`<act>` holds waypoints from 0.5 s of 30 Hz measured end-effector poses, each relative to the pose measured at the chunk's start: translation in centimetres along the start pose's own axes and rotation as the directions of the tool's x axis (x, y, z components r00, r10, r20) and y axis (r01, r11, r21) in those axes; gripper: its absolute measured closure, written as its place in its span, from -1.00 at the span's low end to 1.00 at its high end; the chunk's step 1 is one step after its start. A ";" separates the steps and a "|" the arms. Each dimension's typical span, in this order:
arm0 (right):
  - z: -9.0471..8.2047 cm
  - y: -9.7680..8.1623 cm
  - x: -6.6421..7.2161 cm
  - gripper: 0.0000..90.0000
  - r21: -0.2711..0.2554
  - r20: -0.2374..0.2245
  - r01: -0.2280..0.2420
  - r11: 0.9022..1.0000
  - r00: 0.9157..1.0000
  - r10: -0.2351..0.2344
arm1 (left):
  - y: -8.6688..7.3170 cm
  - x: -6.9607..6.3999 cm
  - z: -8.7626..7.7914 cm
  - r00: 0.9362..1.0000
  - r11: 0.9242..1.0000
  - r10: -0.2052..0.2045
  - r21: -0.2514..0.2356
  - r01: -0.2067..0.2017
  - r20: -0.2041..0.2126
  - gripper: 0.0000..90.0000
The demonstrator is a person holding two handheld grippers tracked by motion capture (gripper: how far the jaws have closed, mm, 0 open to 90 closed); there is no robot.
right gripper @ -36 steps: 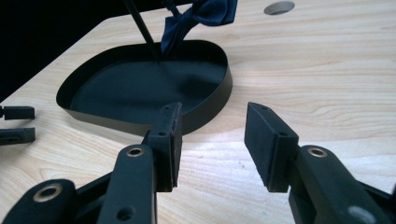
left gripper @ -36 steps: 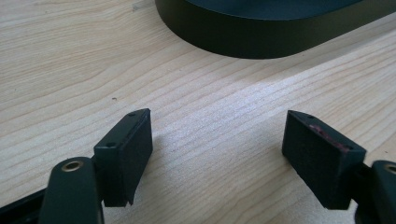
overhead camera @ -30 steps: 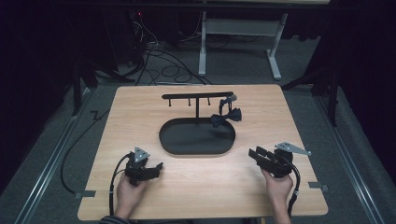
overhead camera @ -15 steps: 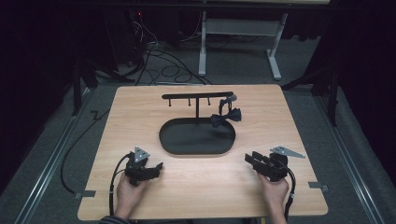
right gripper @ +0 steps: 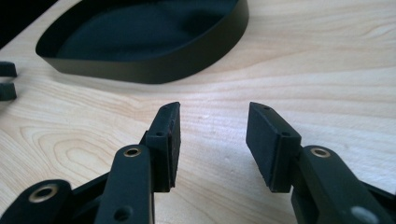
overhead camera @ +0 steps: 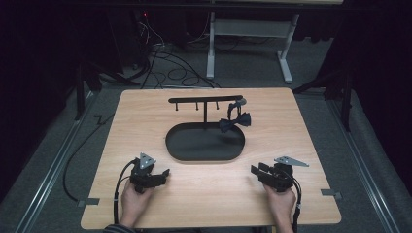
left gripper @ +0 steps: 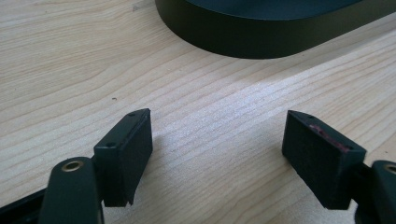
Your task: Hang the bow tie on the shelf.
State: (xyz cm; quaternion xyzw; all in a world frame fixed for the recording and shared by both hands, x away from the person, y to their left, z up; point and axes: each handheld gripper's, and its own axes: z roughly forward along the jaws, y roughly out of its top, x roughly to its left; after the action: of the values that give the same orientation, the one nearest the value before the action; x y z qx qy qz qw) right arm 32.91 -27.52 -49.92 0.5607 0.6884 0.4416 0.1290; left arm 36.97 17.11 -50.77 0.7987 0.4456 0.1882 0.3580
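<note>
A black oval tray (overhead camera: 173, 150) lies mid-table, and a T-shaped black stand (overhead camera: 204, 99) rises from its far side. A black bow tie (overhead camera: 234, 121) hangs from the bar's right end. My left gripper (overhead camera: 163, 174) rests low over the wood at the near left, open, with bare table between its jaws (left gripper: 217, 135). At the near right, my right gripper (overhead camera: 255, 170) points left toward the tray and stands open (right gripper: 212, 135) with nothing between its pads. The tray's wall (left gripper: 261, 42) is just ahead of the left jaws, and the tray (right gripper: 154, 70) lies beyond the right jaws.
The wooden table (overhead camera: 301, 126) ends close behind both hands. Small hooks hang under the stand's bar. Cables and a white desk frame (overhead camera: 248, 34) sit on the floor beyond the table. The left gripper's jaw tips (right gripper: 7, 79) show at the right gripper view's left edge.
My right gripper has sunk toward the table and drawn slightly nearer the front edge. The left gripper has not moved.
</note>
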 end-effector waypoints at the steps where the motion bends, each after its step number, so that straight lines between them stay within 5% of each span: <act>1: 0.1 -0.1 0.1 0.25 0.004 0.001 -0.001 1.000 1.000 0.001 | 0.0 0.0 0.0 1.000 1.000 0.000 -0.001 0.000 -0.001 -0.44; 10: 0.9 -0.2 0.9 0.19 0.057 0.059 0.068 0.996 0.996 -0.071 | 0.0 0.0 0.0 1.000 1.000 0.000 0.000 0.000 0.000 -0.44; 15: 1.4 -0.2 2.0 0.15 0.084 0.116 0.165 0.983 0.978 -0.174 | 0.0 0.0 0.0 1.000 1.000 0.000 0.000 0.000 0.000 -0.44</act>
State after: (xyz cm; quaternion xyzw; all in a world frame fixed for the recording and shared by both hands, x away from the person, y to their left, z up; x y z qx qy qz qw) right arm 33.04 -25.12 -50.23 0.5305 0.7402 0.3681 0.1874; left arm 36.96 17.11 -50.77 0.7986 0.4457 0.1882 0.3579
